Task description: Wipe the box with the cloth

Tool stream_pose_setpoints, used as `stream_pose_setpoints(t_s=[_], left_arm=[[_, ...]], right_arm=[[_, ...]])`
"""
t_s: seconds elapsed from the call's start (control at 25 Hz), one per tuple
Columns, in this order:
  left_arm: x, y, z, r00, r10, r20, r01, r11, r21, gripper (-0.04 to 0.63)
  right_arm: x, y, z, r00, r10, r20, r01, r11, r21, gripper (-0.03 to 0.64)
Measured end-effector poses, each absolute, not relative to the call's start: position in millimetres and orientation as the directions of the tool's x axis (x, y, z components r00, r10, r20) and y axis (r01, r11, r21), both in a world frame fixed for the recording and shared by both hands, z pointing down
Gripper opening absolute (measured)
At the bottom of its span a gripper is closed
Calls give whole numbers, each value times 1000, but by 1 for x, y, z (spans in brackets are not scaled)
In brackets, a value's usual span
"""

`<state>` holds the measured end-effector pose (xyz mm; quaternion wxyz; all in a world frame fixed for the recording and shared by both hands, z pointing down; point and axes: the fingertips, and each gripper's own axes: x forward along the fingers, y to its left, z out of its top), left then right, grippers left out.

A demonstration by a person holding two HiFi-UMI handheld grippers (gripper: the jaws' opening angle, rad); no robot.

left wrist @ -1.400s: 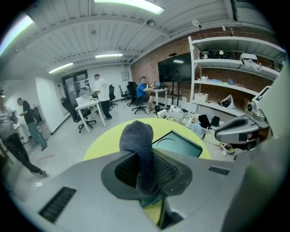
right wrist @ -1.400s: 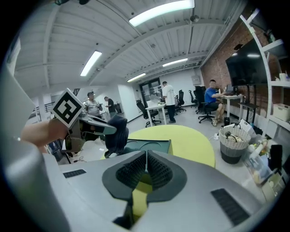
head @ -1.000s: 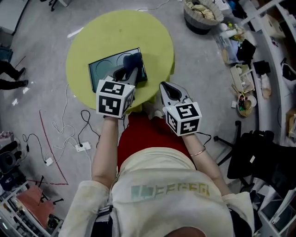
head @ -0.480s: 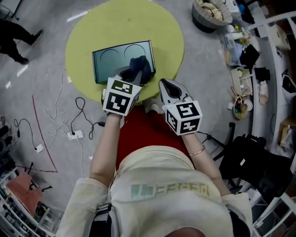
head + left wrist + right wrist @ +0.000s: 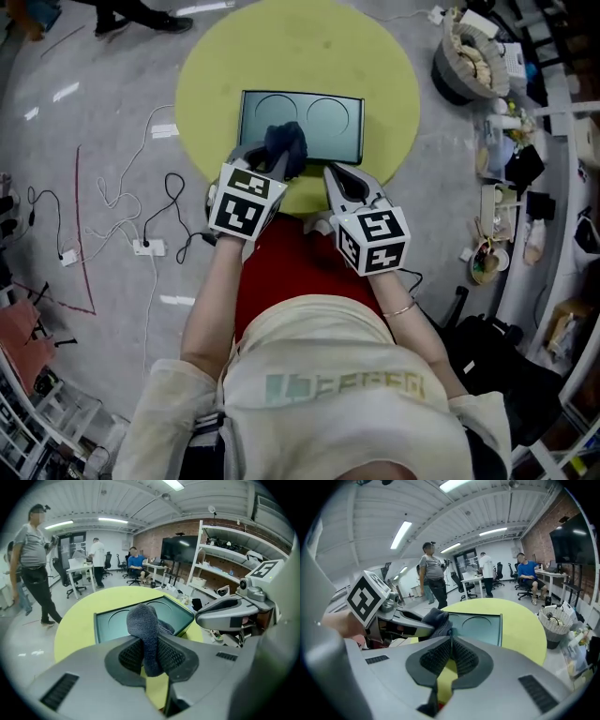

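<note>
Cloth (image 5: 284,142), dark blue, is pinched between the left gripper's (image 5: 270,164) fingers, over the teal box (image 5: 328,127) at its 7 o'clock edge on the round yellow table (image 5: 211,84). The right gripper (image 5: 336,176), fingers closed on nothing, sits at the box's 6 o'clock.

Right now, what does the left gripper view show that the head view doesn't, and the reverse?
Left gripper view only: the left gripper's jaws closed on the cloth, a standing person, and a wall screen.
Head view only: the wearer's forearms, a power strip on the floor, and a basket.
Both: the round yellow table, the box on it, the cloth, and the right gripper, which is shut and empty.
</note>
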<state>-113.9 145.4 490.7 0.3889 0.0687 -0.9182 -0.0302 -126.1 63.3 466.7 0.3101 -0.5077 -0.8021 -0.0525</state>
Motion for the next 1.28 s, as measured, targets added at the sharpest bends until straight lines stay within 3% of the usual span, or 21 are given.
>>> stream_pose_setpoints(t_s=[0.52, 0.88, 1.08, 1.28], left_arm=[[-73, 208, 483, -677, 34, 735, 60, 998, 9, 66], [-62, 209, 449, -694, 152, 704, 112, 988, -103, 66], [-73, 174, 430, -727, 138, 673, 79, 990, -118, 66], [-104, 110, 423, -754, 47, 655, -26, 994, -101, 66]], right_arm=[[-117, 89, 458, -236, 821, 520, 885, 403, -234, 38], [-117, 54, 443, -280, 826, 490, 874, 431, -227, 38], [-120, 16, 437, -330, 815, 477, 852, 475, -222, 38], [-132, -34, 437, -393, 792, 468, 810, 539, -232, 38]])
